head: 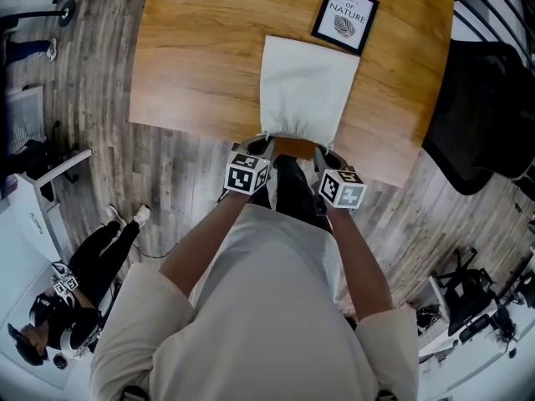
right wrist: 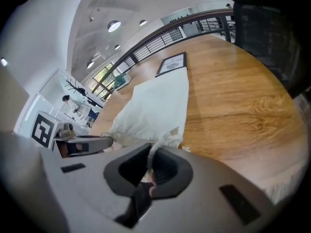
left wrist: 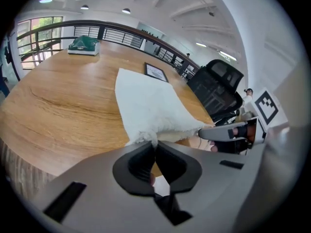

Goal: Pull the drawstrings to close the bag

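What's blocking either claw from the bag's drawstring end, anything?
Nothing visible. The left claw and the right claw are each shut on a corner of the gathered mouth of the white drawstring bag, at the table edge. The framed print lies by the bag's far corner, away from both claws.

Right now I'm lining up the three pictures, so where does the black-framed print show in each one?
Head view: the framed print lies near the top, right of centre, beyond the far right corner of the white bag.
Left gripper view: above centre, just past the bag's far edge.
Right gripper view: upper middle, at the bag's far end.
Shared landmark: the white bag, lying between print and jaws in every view.
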The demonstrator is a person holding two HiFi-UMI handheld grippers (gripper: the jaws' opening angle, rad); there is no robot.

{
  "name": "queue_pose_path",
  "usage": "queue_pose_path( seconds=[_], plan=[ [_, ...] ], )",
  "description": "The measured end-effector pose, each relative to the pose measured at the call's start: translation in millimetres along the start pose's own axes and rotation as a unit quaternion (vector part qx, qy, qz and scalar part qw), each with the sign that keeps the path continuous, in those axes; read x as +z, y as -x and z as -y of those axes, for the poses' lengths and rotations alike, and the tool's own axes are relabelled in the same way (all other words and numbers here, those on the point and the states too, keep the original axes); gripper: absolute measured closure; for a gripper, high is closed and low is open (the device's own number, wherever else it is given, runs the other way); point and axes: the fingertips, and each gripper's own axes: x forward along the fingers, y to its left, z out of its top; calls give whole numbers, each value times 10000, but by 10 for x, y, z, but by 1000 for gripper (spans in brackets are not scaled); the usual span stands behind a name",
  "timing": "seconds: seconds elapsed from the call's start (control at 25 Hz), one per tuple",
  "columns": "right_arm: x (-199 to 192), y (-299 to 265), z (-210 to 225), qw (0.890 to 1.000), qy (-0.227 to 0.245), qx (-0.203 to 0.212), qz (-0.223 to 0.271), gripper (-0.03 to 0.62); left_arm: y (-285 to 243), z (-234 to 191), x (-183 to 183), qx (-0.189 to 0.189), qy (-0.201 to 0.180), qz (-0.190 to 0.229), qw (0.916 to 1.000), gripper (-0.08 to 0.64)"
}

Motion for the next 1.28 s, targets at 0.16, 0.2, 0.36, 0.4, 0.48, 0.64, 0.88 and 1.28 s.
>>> queue_pose_path(
  seconds=[0.16,0.2,0.36,0.4,0.48,0.64,0.88,1.28],
  plan=[
    [159,147,-128,9987,442,166,180,591,182,128,209,-188,-71,410,9990,565],
    [213,178,-168,9980,536,223,250,591,230,154,278,-233,-83,528,9983,565],
    [466,332,-331,9934,858,476,594,591,454,244,599,-370,-72,1034,9939,565],
    [544,378,-372,9917,943,536,688,591,517,269,692,-409,-73,1167,9923,565],
    [687,482,-458,9883,1105,629,848,591,656,324,856,-484,-117,1387,9891,565],
    [1016,660,-596,9791,1552,714,1103,591,879,367,1192,-503,-373,1711,9833,565],
    [1545,1004,-776,9649,1805,1140,1531,591,1216,470,1658,-835,-491,2217,9703,565],
    [2326,1633,-1033,9417,1468,1731,2485,591,1861,597,2295,-1833,-329,2791,9420,563]
  ],
)
